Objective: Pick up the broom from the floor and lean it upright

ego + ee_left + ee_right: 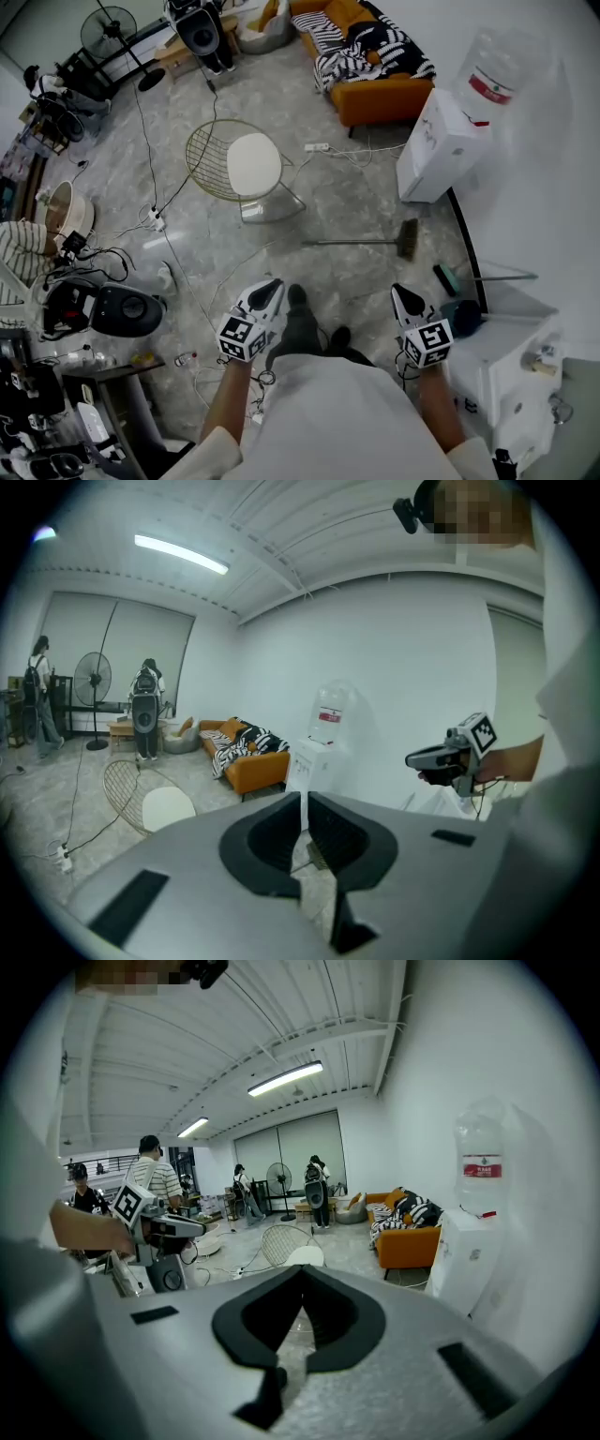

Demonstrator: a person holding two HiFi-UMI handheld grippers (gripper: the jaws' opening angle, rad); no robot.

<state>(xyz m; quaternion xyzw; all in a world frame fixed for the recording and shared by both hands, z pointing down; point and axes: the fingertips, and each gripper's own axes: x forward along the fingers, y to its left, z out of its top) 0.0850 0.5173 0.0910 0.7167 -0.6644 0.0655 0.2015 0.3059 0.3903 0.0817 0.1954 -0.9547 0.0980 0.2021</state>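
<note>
The broom lies flat on the marble floor ahead of the person's feet, thin handle pointing left and brown brush head on the right. Both grippers hang at waist height, well short of it. My left gripper is shut and holds nothing; the right gripper view shows it from the side. My right gripper is shut too, with nothing in it, and appears at the right of the left gripper view. In each gripper view the dark pads meet at the tip.
A wire chair with a white seat stands beyond the broom's handle. A white water dispenser and an orange sofa sit at the back right. Cables run across the floor at left. A teal dustpan and white cabinet stand at right.
</note>
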